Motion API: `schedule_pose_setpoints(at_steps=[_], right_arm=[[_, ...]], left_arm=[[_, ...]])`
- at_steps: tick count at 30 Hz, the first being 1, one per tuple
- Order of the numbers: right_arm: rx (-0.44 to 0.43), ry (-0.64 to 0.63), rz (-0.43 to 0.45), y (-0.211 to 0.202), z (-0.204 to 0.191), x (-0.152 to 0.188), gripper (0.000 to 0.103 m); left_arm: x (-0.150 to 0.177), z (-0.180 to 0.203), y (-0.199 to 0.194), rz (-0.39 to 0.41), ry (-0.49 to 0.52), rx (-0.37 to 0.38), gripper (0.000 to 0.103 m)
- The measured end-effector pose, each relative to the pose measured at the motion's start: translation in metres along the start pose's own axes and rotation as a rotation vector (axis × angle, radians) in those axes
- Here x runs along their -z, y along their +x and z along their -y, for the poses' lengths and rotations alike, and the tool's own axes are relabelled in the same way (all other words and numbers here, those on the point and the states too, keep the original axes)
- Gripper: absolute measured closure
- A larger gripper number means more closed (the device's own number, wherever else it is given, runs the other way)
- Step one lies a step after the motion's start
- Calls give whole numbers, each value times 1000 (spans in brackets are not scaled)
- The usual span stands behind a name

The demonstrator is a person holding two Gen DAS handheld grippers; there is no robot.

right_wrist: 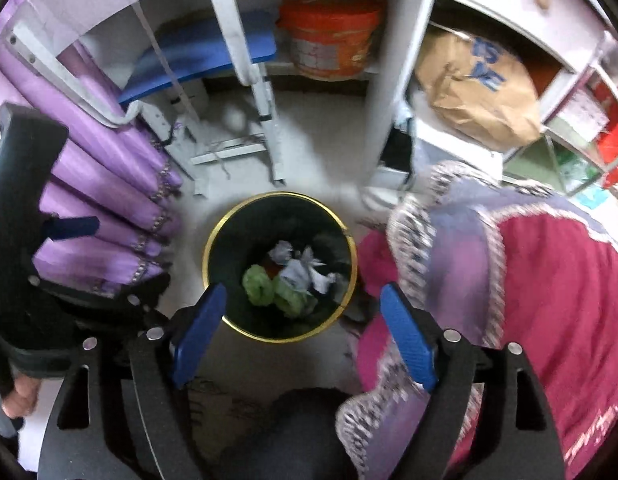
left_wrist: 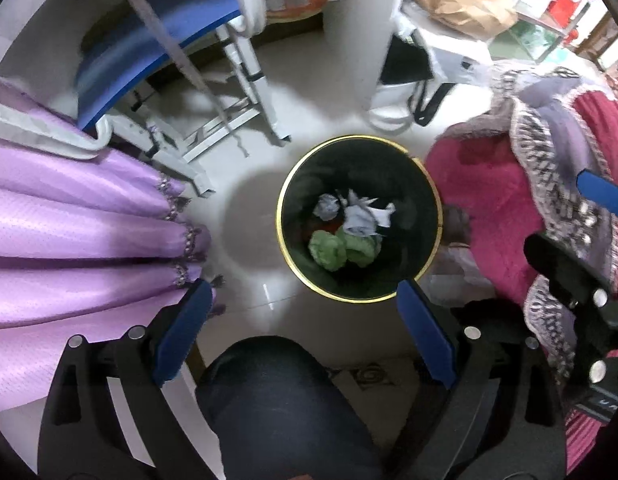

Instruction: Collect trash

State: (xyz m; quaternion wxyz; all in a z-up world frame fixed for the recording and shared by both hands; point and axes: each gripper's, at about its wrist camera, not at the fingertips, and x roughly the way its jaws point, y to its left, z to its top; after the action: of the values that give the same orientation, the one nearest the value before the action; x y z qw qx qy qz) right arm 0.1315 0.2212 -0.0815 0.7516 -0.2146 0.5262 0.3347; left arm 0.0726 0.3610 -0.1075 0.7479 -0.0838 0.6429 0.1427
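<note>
Trash already lies in the bin: you have two green crumpled wads resting side by side at the bottom, with white and grey crumpled paper just beside them and something red half hidden underneath. The bin itself, black with a gold rim, stands upright on the pale floor, between the purple curtain and the pink-and-red fringed blanket.

Your left gripper hangs above the bin pointing down, its blue pads spread wide, and nothing sits between them. Your right gripper also hovers over the bin's near rim, tilted steeply downward, jaws well apart and empty; in its view the paper shows just beyond the pads, lying loose inside the bin, not touched by either finger.

So judge the drop as done for whatever you brought here: both tools are free and every piece in sight is inside the bin. What is left cannot be read fully from these views. No loose scrap shows on the bare floor around the bin, but the blanket, the curtain and your own knee cover much of the ground, and the shelves with the brown paper bag and the orange tub hold stored goods rather than litter, as far as you can tell. Check the hidden floor before calling the collection finished.
</note>
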Motion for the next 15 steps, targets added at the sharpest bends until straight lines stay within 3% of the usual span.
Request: schedule_pose_setpoints(at_steps=[8, 15], right_arm=[[42, 29, 30, -24, 18, 33, 23], [50, 39, 31, -31, 25, 51, 23]], left_arm=[[9, 26, -17, 73, 75, 12, 9], [14, 34, -12, 48, 71, 5, 8]])
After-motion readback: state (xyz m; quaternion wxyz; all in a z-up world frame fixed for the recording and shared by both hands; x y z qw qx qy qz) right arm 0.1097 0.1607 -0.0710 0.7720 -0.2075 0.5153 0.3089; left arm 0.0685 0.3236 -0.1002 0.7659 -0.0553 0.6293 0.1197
